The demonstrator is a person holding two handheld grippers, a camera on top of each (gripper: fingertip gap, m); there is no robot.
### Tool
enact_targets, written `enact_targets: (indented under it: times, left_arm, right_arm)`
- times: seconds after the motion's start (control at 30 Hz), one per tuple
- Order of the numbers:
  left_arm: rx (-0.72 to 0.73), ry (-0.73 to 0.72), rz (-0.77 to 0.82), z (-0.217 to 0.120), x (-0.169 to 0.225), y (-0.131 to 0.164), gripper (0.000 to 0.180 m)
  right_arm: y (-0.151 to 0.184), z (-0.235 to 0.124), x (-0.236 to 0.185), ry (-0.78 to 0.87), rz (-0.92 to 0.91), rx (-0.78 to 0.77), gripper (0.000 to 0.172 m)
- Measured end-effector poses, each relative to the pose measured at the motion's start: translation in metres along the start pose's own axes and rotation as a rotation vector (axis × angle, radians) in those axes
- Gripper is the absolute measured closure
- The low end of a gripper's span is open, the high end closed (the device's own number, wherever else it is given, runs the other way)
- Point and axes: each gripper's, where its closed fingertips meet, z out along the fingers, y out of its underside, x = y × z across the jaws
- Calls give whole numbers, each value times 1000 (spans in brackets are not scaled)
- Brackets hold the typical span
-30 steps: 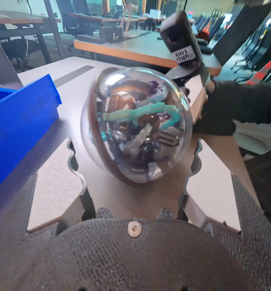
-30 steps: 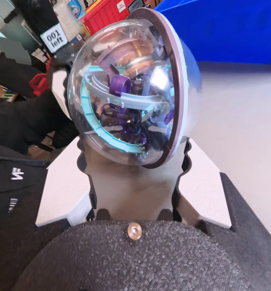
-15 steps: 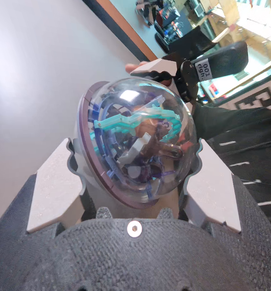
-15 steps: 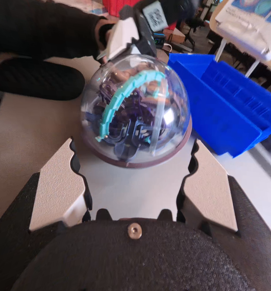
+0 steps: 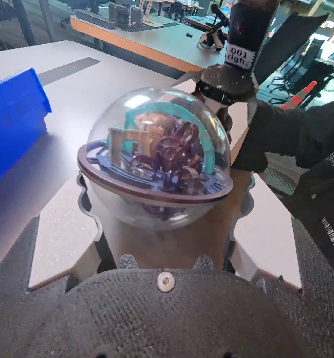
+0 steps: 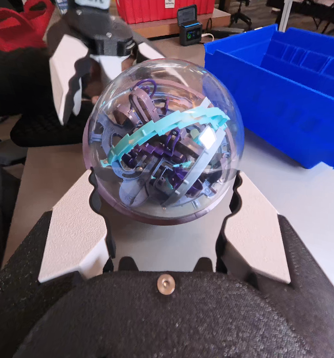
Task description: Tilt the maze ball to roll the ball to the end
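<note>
Tilted moments ago, the maze ball now sits ring-level, clear dome up, gripped by both the left claw and right claw; blue bin alongside on the table.

Daylight was bright and even in both views. A white window glare sat on the clear plastic maze ball, with a fainter one on its dome. The pale grey worktop carried soft shadows. The blue plastic bin smeared with motion blur, and wide-angle distortion bent the edges.
</note>
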Motion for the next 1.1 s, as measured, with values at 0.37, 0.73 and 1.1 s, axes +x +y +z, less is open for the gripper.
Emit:
enact_targets:
  times: [0.37, 0.73, 1.1]
  left_arm:
    - [68, 319, -316, -14, -13, 9, 37]
    - [107, 532, -388, -13, -7, -4, 45]
    - [29, 273, -113, -19, 16, 13, 30]
  right_arm:
    - [-5, -3, -27, -37, 65, -8, 39]
    - [-8, 13, -31, -111, -166, -39, 29]
    - [-8, 11, -36, -98, -231, 22, 35]
